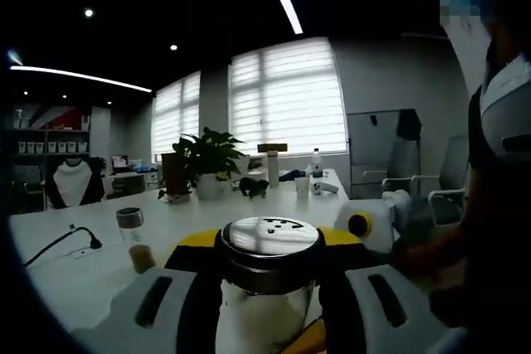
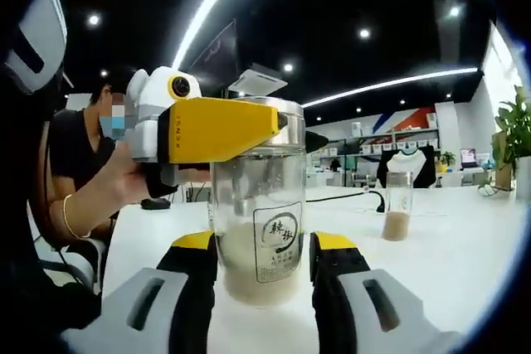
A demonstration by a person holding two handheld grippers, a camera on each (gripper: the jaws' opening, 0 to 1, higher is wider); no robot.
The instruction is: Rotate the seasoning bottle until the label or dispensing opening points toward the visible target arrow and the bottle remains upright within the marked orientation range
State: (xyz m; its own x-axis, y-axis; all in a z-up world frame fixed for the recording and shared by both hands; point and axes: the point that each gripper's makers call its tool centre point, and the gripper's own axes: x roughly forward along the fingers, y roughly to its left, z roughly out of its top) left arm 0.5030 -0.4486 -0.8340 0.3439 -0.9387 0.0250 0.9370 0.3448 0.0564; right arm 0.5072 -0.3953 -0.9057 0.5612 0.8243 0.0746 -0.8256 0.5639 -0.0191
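On the counter: a white counter [image 2: 465, 246] in an office carries the seasoning bottle [image 2: 259, 230], upright, glass, partly filled with pale granules.
Left gripper: the left gripper [image 2: 217, 128], seen in the right gripper view, has its yellow fingers clamped around the bottle's metal cap; in the left gripper view the perforated cap [image 1: 270, 235] sits between them.
Right gripper: the right gripper [image 2: 259, 288] brackets the lower body, fingers narrowly set at either side; whether they press the glass I cannot tell.
Label: the label [image 2: 278, 242] faces the right gripper's camera, turned a little to one side.
Target arrow: none can be made out, nor any marked range.
Progress: the bottle is gripped and standing straight, so the hold looks done; how much turning is left cannot be judged without the arrow.
Also there: a smaller jar [image 2: 397, 206] stands well apart, a potted plant [image 1: 202, 159] farther back, a person's hand [image 2: 124, 176] on the left gripper.
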